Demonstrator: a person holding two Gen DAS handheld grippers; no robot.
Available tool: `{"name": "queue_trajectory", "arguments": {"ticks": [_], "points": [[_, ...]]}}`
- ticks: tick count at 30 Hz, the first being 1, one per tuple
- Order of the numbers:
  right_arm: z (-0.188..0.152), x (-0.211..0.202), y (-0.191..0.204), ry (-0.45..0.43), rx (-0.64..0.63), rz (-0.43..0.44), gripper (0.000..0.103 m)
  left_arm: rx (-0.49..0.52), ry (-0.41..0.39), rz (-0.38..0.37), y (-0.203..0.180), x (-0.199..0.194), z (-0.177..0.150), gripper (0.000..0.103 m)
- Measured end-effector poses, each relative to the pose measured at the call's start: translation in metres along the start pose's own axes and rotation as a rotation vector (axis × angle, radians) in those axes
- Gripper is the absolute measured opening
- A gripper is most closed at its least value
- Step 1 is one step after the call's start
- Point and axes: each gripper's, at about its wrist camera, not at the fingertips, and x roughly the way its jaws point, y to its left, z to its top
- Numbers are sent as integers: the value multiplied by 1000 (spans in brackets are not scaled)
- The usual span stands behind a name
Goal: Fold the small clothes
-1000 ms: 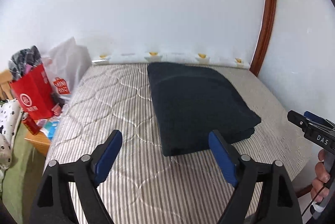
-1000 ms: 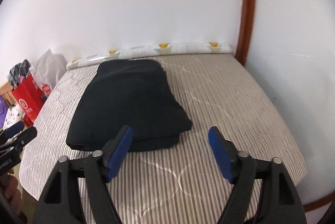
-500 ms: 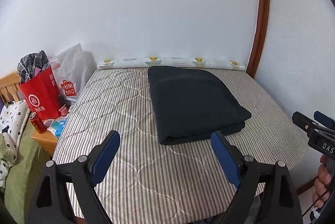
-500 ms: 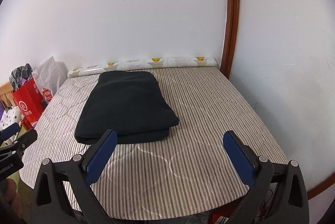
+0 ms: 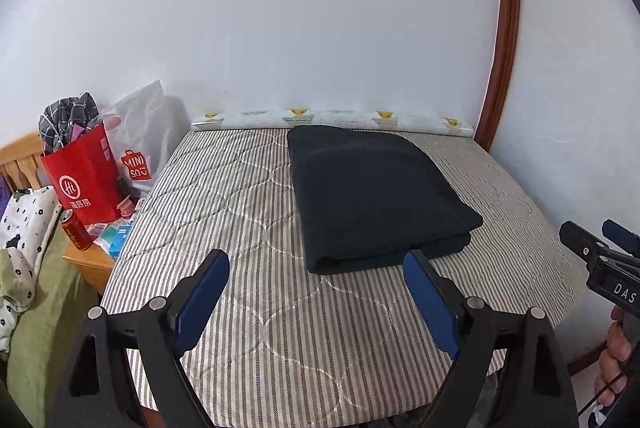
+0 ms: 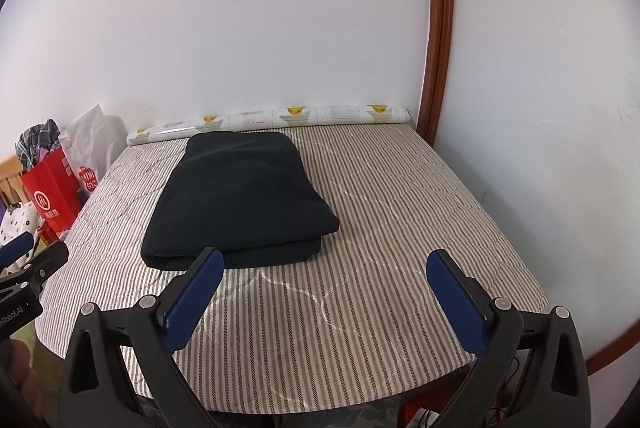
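Both jaws gape wide and empty, left gripper (image 5: 316, 294) and right gripper (image 6: 320, 292) hovering short of the folded dark garment (image 5: 372, 191) on the striped table (image 5: 224, 203), where a careless grab could undo its layers.

Both wrist views look forward, down over striped mattress (image 5: 248, 195) from foot end; share dark folded cloth (image 6: 240, 195).

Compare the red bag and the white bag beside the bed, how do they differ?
The red bag stands nearer, opaque, stuffed with plaid cloth; the white bag sits behind it, translucent, contents unclear. The red bag's logo is white, the white bag's is red. Both stand left of the mattress.
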Motion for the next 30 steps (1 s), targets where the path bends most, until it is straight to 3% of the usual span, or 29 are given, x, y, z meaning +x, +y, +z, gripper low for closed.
{"name": "queue_trajectory", "arguments": {"ticks": [30], "points": [[0, -6, -8, -6, 12, -2, 100, -18, -11, 6, 2, -6, -2, 88]]}}
